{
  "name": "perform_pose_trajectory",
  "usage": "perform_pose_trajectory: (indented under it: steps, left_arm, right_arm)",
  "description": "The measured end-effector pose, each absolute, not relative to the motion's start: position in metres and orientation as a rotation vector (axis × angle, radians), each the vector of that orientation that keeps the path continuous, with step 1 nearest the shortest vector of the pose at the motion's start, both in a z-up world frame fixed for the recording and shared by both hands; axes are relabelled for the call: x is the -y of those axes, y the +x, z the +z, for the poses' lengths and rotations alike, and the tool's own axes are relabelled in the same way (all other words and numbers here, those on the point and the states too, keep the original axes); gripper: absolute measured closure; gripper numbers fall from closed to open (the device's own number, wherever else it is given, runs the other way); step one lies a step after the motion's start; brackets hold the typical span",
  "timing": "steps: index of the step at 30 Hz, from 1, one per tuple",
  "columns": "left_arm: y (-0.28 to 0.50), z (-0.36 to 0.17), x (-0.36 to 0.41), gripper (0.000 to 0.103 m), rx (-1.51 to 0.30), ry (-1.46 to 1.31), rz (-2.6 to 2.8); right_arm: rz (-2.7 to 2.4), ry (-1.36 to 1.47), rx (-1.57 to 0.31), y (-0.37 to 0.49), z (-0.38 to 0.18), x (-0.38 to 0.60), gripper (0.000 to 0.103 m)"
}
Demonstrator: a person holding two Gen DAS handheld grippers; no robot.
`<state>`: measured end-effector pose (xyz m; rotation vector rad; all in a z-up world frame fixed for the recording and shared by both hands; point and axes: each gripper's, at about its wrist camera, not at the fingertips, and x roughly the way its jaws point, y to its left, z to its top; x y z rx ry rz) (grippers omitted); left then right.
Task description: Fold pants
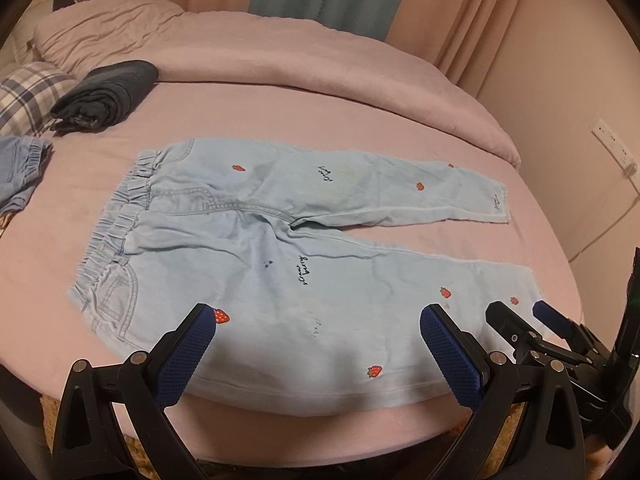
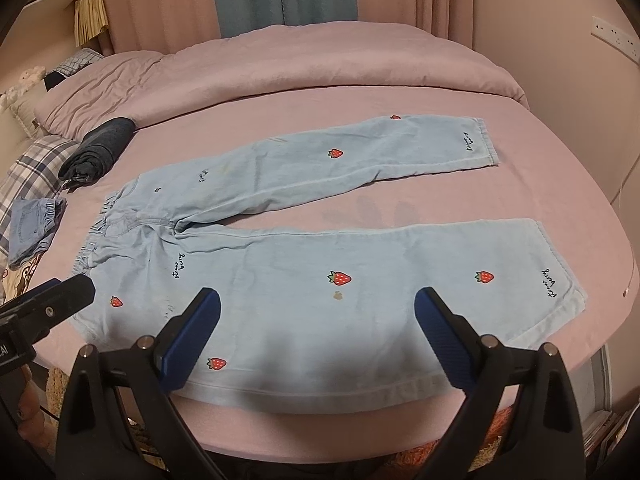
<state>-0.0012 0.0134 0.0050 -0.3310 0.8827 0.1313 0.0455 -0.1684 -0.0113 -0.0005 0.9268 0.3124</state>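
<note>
Light blue pants [image 1: 256,240] with red strawberry prints lie flat on the pink bed [image 1: 360,112], waistband to the left, both legs spread out to the right. They also show in the right wrist view [image 2: 320,264]. My left gripper [image 1: 318,316] is open and empty, hovering over the near leg by the front edge. My right gripper [image 2: 318,300] is open and empty, over the same leg further toward the hem. The right gripper shows in the left wrist view [image 1: 520,312] at the right.
A folded dark garment [image 1: 108,96] lies at the back left by a plaid pillow [image 1: 28,92]. Another blue denim garment [image 1: 20,168] lies at the left edge. A bunched pink duvet [image 1: 320,52] runs along the back. A wall socket [image 1: 616,148] is on the right.
</note>
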Motion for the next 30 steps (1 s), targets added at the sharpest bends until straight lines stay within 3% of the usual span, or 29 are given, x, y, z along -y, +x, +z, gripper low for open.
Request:
perform_pose_trajectory:
  steps: [24, 30]
  left_arm:
    - [0.008, 0.001, -0.04, 0.004, -0.895, -0.357, 0.185]
    - [0.007, 0.001, -0.063, 0.005, -0.875, -0.379, 0.241]
  right_arm:
    - [0.289, 0.019, -0.951, 0.055, -0.017, 0.176, 0.009]
    - [0.35, 0.165, -0.978, 0.09, -0.005, 0.203, 0.009]
